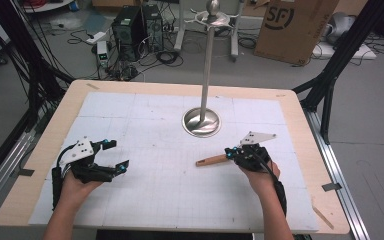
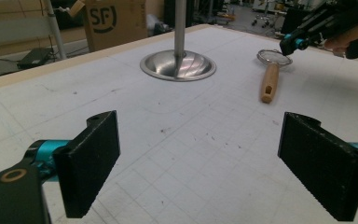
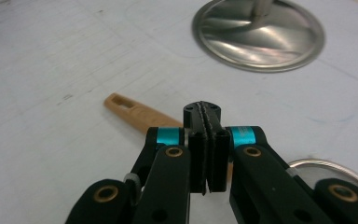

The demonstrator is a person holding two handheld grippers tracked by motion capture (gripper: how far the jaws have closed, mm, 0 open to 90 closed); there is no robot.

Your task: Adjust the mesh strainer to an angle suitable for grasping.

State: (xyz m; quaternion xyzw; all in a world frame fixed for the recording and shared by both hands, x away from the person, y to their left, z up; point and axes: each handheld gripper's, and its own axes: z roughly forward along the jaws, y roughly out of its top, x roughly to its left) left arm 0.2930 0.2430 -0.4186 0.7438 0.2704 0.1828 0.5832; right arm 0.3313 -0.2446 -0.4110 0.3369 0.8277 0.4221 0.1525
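Right claw (image 3: 204, 140) pressed together above strainer handle (image 3: 135, 112), hiding its middle; left claw (image 2: 200, 163) spread apart.

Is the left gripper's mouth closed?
No, in the left gripper view the left gripper has its two black jaws standing far apart, with bare table between them.

Two black linkage-frame grippers are seen, the left gripper (image 1: 115, 155) and the right gripper (image 1: 228, 151), each fitted with turquoise collars near the jaws and a grey three-cornered plate dotted with small holes on top. Brass-coloured pivot bushings are set into the black arms, and the jaw pads (image 2: 324, 163) are flat, black, rectangular and finely textured. Black wrist straps are worn on bare forearms, and a black cable (image 1: 269, 166) is trailed back along the right wrist.
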